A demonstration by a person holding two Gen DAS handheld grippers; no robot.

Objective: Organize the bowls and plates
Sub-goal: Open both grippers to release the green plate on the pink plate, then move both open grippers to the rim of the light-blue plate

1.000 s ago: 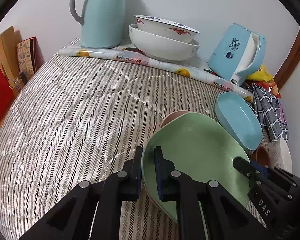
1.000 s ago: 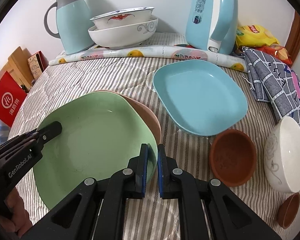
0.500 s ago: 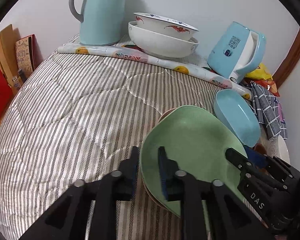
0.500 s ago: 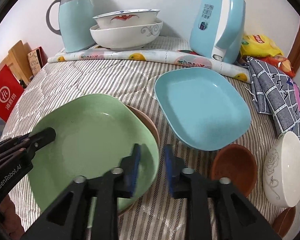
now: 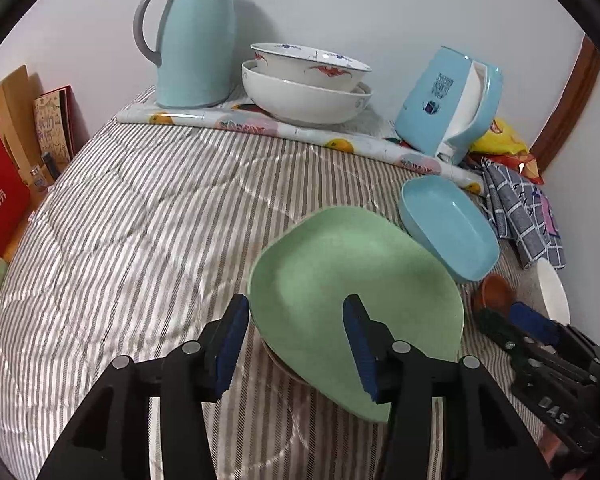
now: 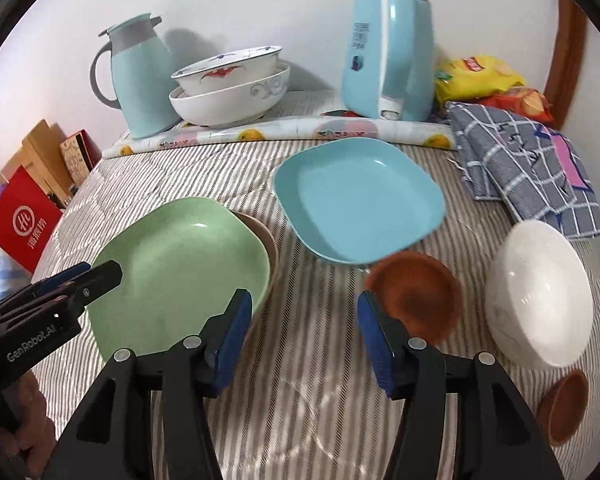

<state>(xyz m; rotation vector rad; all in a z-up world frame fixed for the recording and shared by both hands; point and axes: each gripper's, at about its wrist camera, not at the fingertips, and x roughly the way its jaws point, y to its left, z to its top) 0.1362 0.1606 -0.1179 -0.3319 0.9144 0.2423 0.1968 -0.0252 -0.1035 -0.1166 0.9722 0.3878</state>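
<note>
Now both grippers' fingers just opened, green plate (image 5: 352,280) released, bare striped cloth (image 5: 139,240) leftward.

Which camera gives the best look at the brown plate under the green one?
The right wrist view. There the brown plate shows as a crescent of rim past the far right edge of the green plate. In the left wrist view, only a dark sliver shows under the green plate's near edge.
</note>
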